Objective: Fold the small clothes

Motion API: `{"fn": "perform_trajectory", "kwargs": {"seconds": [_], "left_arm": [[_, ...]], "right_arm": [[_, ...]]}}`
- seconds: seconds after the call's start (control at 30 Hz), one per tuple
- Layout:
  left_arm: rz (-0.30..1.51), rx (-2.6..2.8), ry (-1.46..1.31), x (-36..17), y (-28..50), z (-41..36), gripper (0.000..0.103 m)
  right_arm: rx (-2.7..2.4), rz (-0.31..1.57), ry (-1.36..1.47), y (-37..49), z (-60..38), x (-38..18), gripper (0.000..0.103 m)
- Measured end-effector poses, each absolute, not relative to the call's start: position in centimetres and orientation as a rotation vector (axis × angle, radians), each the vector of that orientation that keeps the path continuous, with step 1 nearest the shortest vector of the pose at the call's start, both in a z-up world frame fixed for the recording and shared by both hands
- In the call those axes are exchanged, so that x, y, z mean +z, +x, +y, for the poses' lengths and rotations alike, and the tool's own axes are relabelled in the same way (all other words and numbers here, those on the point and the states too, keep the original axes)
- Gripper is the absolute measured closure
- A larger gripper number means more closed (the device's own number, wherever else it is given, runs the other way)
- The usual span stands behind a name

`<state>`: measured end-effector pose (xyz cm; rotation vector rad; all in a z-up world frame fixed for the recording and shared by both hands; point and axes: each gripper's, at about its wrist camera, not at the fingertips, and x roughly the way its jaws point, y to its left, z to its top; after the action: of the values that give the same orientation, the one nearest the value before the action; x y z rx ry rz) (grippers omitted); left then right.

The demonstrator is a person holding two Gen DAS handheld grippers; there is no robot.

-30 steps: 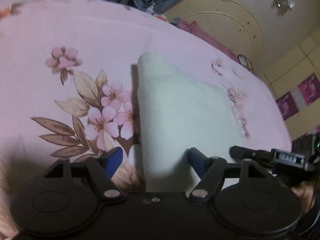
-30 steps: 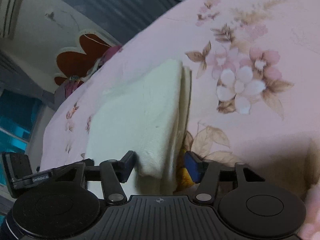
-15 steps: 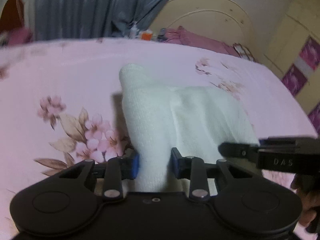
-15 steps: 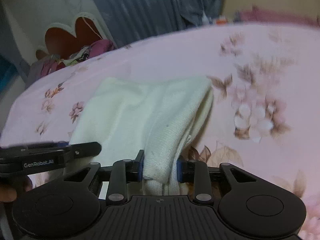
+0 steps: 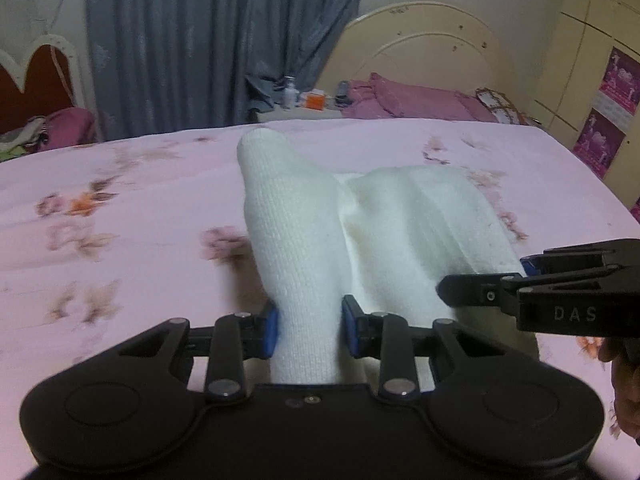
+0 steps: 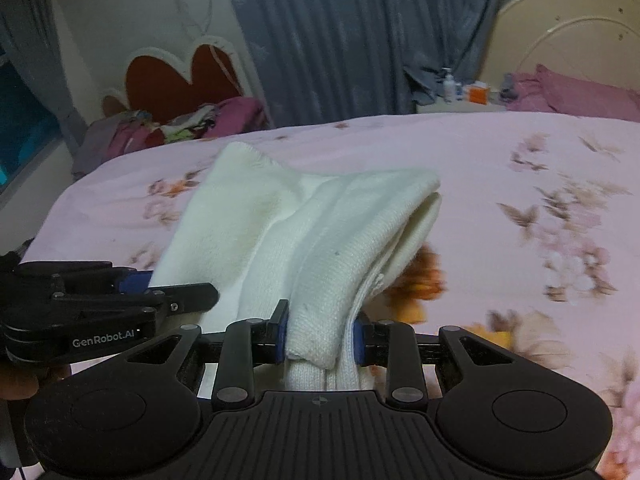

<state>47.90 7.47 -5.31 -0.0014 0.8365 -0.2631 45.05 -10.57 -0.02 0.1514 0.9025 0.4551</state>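
The white knitted cloth (image 5: 304,248) hangs between my two tongs, lifted above the pink flowered bedsheet (image 5: 120,208). It is doubled, with thick folded edges, and its far part slopes down toward the sheet; I cannot tell if that end touches it.

My left tongs (image 5: 309,326) are almost closed, and the blue pads (image 5: 271,330) squeeze one near corner of the cloth from both sides. My right tongs (image 6: 320,336) are closed the same way on the other near corner (image 6: 316,320), where several layers bunch together between the pads. Each tool shows in the other's camera: the right one (image 5: 560,292) comes in from the right edge of the left view, and the left one (image 6: 100,300) from the left edge of the right view.

Behind the bed stand a blue curtain (image 5: 180,40), a cream headboard (image 5: 432,52) with purple bedding (image 5: 404,98), and a red heart-shaped chair back (image 6: 180,80) with clothes piled on it.
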Motion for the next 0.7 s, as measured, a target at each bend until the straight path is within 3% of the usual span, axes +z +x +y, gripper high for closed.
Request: {"fn": "perform_trajectory", "kwargs": {"seconds": [0.43, 0.7], "left_arm": [[0.876, -0.171, -0.019, -5.8, 46.8, 20.0, 0.073], [0.923, -0.191, 0.004, -8.8, 48.2, 22.6, 0.067]], "right_arm": [[0.579, 0.912, 0.109, 45.1, 3.5, -1.2, 0.073], [0.559, 0.951, 0.118, 46.1, 6.2, -4.0, 0.073]]}}
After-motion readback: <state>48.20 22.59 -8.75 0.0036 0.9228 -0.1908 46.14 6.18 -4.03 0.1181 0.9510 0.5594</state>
